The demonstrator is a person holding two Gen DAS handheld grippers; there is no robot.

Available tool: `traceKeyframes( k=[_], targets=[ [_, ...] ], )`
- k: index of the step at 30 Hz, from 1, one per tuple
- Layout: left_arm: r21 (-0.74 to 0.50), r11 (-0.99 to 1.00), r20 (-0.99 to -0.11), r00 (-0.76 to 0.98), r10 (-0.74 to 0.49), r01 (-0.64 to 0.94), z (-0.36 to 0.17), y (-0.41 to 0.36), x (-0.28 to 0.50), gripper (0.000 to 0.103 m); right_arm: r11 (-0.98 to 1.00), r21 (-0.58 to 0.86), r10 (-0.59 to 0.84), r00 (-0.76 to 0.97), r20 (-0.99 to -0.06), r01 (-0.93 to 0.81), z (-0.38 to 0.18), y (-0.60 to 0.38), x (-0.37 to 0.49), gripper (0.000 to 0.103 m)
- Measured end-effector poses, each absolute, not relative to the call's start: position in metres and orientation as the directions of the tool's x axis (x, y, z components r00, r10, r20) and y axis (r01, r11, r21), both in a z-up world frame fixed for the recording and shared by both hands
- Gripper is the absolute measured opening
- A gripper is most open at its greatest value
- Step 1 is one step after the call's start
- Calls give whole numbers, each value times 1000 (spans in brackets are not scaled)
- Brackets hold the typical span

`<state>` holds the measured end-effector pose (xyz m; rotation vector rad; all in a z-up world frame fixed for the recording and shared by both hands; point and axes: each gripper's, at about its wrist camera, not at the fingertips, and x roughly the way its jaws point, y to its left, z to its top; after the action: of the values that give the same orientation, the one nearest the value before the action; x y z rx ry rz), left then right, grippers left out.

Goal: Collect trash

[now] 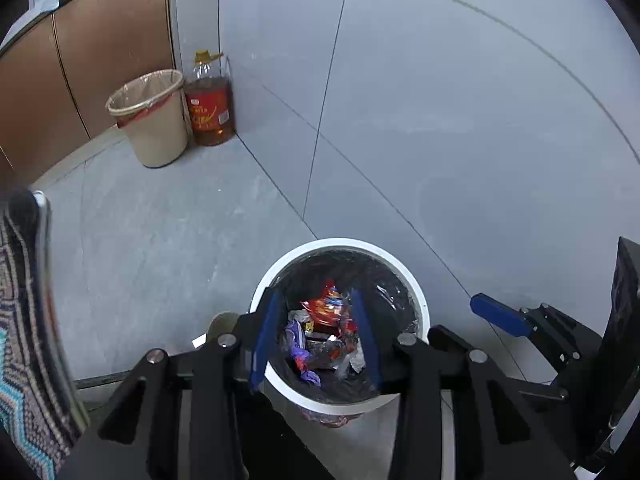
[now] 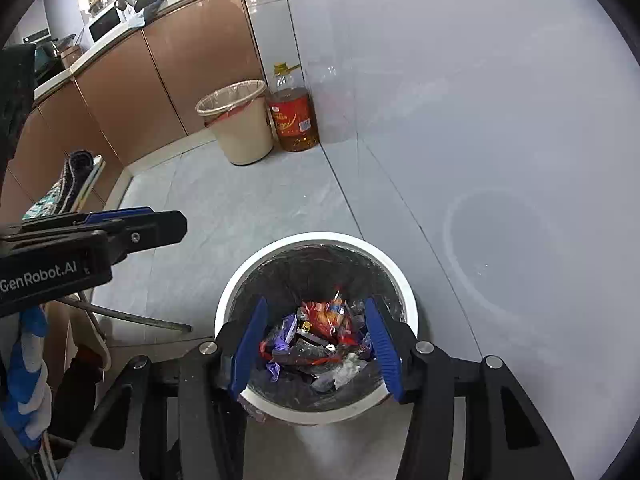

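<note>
A: Status on the bin?

B: White bin (image 1: 416, 280) with black liner sits on the grey tile floor (image 1: 160, 240), lower centre of both wrist views. Trash (image 2: 320, 336) is inside it: red snack wrappers, purple wrappers, crumpled clear plastic, something dark and flat.

A: Jaws?

B: Left gripper (image 1: 320, 336) jaws spread, blue pads either side of the pile as framed, nothing pinched between them. Right gripper (image 2: 316, 348) same: jaws spread, a bit wider, nothing between them. Both hang over the bin mouth, pointing down into it. Can't tell whether the pads touch the liner.

A: See each other?

B: Yes. Right gripper's blue finger shows at right edge of the left view; left gripper body, with "GenRobot.AI" lettering, at left edge of the right view.

A: Surroundings?

B: Beige bin (image 2: 240, 124) with clear liner, upper left of centre, against brown cabinets (image 2: 180, 72). Oil bottle (image 2: 294, 116), red label, yellow cap, just beside it in the wall corner. Patterned fabric (image 1: 24, 340) at far left edge of the left view.
</note>
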<state>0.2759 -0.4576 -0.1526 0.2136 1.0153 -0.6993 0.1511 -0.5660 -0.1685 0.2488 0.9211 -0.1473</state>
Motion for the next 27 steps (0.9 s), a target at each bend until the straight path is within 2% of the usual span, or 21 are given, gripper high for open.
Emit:
traceKeyframes(
  k=[4,6,8,11,24,27],
  targets=[
    [-131,767,-810,378,-448,629,-129,-442,256,37,963,143,-30,615,-788,230,-152,-554,142,54],
    [-120,769,-797,401,-452,628,-117,-433,247,38,967,131,-37,629,-776,219,-141,-546,134,60],
    [-112,773,-782,425,-457,624,-104,-421,237,44,971,116,-49,644,-763,211,-129,-535,126,62],
    [-94,778,-758,461,-460,621,-85,-400,222,47,975,95,-64,666,-744,200,-111,-518,111,66],
    [-36,815,-666,594,-452,579,-22,-282,153,54,988,11,-111,751,-651,156,-40,-442,36,77],
    [-27,833,-638,632,-440,553,-9,-249,137,59,991,9,-100,776,-623,135,-25,-419,22,79]
  ],
)
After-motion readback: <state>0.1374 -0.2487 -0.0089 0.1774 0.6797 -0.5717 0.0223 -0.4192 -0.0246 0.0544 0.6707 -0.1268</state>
